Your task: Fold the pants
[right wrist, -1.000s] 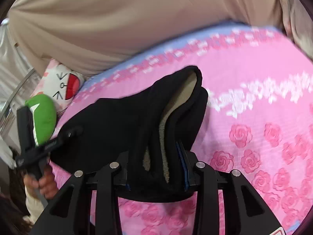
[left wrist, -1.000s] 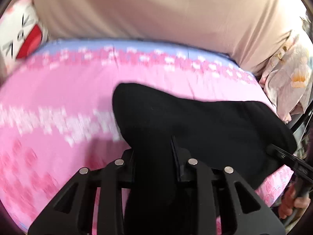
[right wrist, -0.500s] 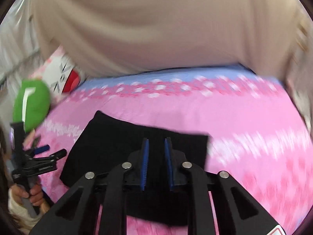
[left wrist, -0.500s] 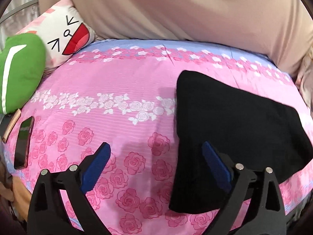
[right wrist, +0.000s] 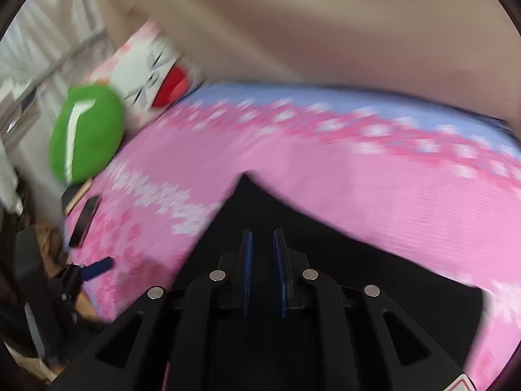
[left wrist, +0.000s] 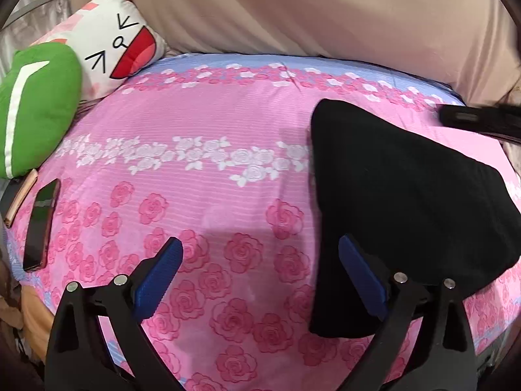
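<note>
Both grippers are free of the cloth: left gripper (left wrist: 260,260) hovers low over the bedsheet (left wrist: 202,123) with jaws spread wide, blue pads (left wrist: 159,277) well apart, nothing between them; its right finger sits in front of the near-left edge of the pants (left wrist: 407,195), contact unclear. Right gripper (right wrist: 263,260) points down over the pants (right wrist: 325,260), pads nearly together with a narrow gap showing only black cloth behind, so not gripping anything; view is motion-blurred. Pants lie as a flat black folded slab on the right part of the bed, long edge running toward the far side. Surface is a pink sheet with rose print, white flower band across the middle, blue strip at the far edge; beige curtain (left wrist: 325,9) behind. Green cushion (left wrist: 35,107) and white face pillow (left wrist: 120,49) sit at the far-left corner, touching each other. Dark phone (left wrist: 40,228) lies near the left edge, thin tan object (left wrist: 21,198) just beside it
</note>
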The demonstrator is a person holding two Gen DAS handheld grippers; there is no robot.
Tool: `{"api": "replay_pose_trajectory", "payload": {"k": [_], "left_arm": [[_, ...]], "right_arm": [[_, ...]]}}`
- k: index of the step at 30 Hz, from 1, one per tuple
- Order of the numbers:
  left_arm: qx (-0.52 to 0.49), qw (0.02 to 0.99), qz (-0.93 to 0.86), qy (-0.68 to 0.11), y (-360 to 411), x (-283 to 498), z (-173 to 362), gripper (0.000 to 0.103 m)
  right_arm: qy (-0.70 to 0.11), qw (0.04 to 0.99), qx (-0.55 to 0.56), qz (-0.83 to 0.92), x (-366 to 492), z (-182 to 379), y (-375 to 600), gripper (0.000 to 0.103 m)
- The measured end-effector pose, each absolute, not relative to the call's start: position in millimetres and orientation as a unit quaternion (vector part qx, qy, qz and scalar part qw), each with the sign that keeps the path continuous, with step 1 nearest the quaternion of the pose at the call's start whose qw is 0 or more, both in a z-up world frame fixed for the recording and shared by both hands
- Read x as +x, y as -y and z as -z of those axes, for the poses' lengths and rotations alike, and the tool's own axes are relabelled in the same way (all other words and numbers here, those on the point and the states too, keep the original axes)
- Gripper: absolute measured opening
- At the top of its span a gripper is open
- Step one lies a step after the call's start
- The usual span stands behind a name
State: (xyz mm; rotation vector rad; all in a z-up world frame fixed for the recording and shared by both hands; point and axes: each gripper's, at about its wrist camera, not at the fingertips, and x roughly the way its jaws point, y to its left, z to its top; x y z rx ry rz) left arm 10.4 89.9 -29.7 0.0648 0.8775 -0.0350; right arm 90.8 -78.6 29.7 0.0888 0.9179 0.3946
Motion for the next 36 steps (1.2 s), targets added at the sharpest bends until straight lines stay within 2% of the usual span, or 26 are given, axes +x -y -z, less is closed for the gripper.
{"api": "replay_pose_trajectory", "payload": {"k": [3,4,5,8,10,13,15,20,22,25,26,29,33,34,36], "left_arm": [[0.037,0.904,0.020,-0.425,-89.1,5.6,32.3,0.096],[0.039,0.903,0.021,-0.426,-90.2,3.7,33.6,0.096],[0.041,0.903,0.021,-0.427,-91.6,2.3,34.1,0.096],[0.038,0.903,0.019,-0.427,-98.4,-0.8,33.9,0.096],[0.031,0.903,0.020,-0.429,-101.8,0.1,33.9,0.097],[0.025,0.901,0.022,-0.433,-100.6,5.1,33.3,0.097],[0.024,0.902,0.027,-0.431,-97.4,5.3,30.4,0.097],[0.026,0.905,0.044,-0.421,-81.5,0.7,22.9,0.098],[0.034,0.904,0.054,-0.422,-69.7,-0.2,23.7,0.098],[0.051,0.901,0.065,-0.425,-51.2,-0.3,29.4,0.098],[0.056,0.899,0.069,-0.429,-44.8,-0.4,32.5,0.098],[0.077,0.889,0.074,-0.445,-23.6,2.0,45.6,0.098],[0.089,0.888,0.070,-0.446,-9.3,-2.6,46.8,0.098],[0.090,0.888,0.068,-0.447,-8.2,-3.4,46.6,0.098],[0.092,0.886,0.061,-0.449,-5.6,-3.9,47.8,0.098]], "right_arm": [[-0.490,0.849,0.017,-0.196,133.1,15.3,40.9,0.014],[-0.510,0.839,0.012,-0.192,146.1,32.8,30.9,0.009],[-0.496,0.847,0.006,-0.192,149.5,40.2,24.0,0.008],[-0.478,0.858,0.014,-0.188,141.0,19.6,20.1,0.013],[-0.460,0.868,0.031,-0.187,138.9,13.4,24.8,0.013],[-0.479,0.859,0.021,-0.181,153.6,34.7,24.7,0.010],[-0.480,0.858,0.040,-0.181,145.6,19.2,32.6,0.009],[-0.406,0.908,0.038,-0.094,85.7,-27.9,104.8,0.013],[-0.406,0.912,0.026,-0.045,58.6,-24.9,138.3,0.013],[-0.426,0.902,0.067,0.017,11.8,1.4,201.6,0.013],[-0.433,0.898,0.070,0.035,1.4,15.0,218.3,0.006],[-0.421,0.895,0.149,0.007,-22.7,22.0,250.9,0.003],[-0.384,0.917,0.109,0.000,-54.2,-14.2,238.8,0.018],[-0.386,0.917,0.098,-0.010,-58.8,-13.7,234.7,0.026],[-0.418,0.905,0.077,-0.008,-59.9,10.5,233.8,0.028]]}}
